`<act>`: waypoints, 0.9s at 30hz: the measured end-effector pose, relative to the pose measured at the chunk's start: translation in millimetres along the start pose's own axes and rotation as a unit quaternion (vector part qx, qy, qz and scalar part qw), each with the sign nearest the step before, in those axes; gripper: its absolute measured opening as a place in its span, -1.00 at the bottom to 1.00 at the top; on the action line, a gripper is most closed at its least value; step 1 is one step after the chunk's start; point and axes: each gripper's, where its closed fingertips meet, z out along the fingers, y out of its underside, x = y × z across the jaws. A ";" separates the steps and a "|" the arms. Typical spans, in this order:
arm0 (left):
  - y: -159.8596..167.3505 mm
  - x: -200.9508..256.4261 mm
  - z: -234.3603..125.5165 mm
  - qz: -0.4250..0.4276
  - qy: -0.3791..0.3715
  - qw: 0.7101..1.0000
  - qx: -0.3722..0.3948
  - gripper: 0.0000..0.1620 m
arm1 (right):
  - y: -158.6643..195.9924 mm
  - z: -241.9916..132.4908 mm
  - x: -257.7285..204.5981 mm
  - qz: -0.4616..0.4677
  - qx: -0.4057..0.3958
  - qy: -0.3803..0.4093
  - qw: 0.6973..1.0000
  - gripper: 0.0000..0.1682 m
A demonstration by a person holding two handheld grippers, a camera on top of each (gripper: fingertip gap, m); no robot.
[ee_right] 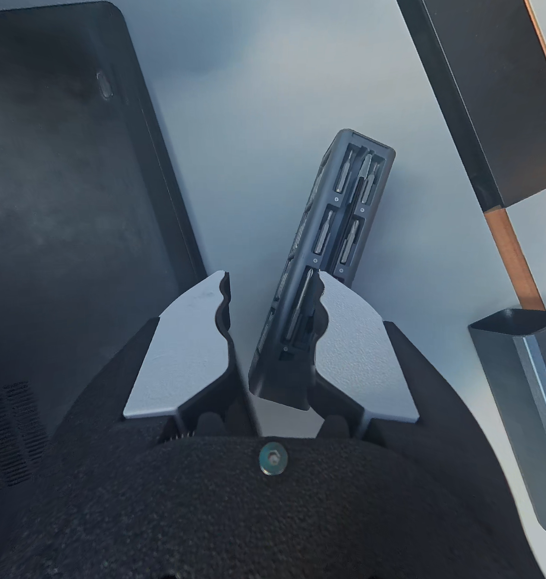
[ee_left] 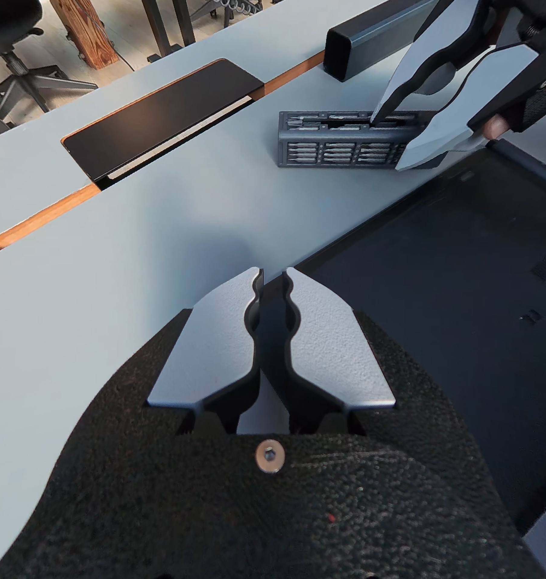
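Observation:
A dark grey screwdriver-bit case (ee_left: 337, 147) stands on its long edge on the pale table, with rows of silver bits in its top and side. My right gripper (ee_left: 389, 144) is open and straddles the case's near end. One fingertip (ee_left: 375, 119) rests in the top centre slot and the other is down the case's front side. In the right wrist view the case (ee_right: 337, 238) runs between the fingers of my right gripper (ee_right: 273, 275). My left gripper (ee_left: 273, 275) hangs over the corner of an upturned black laptop (ee_left: 453, 282), with only a narrow gap and nothing in it.
The laptop's underside (ee_right: 61, 188) lies left of the case. A dark rectangular metal sleeve (ee_left: 359, 40) lies behind it and also shows in the right wrist view (ee_right: 522, 391). A black cable flap (ee_left: 158, 116) sits in the table's wood-edged slot. An office chair (ee_left: 14, 62) stands beyond the table. The left gripper's tips are roughly 20 cm from the right gripper's.

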 end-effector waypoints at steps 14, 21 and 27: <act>-6.1 -3.5 -3.7 0.007 0.000 1.000 0.009 -0.88 | -10.9 -9.2 -10.3 0.113 0.029 -0.095 0.989 -0.58; -4.9 -3.8 -6.3 0.007 -0.003 1.000 0.009 -0.88 | -0.2 -13.8 -0.9 0.089 0.023 -0.070 0.993 -0.64; -4.3 -3.6 -7.3 0.007 -0.003 1.000 0.007 -0.88 | 2.2 -16.2 -3.0 0.079 0.019 -0.050 0.995 -0.52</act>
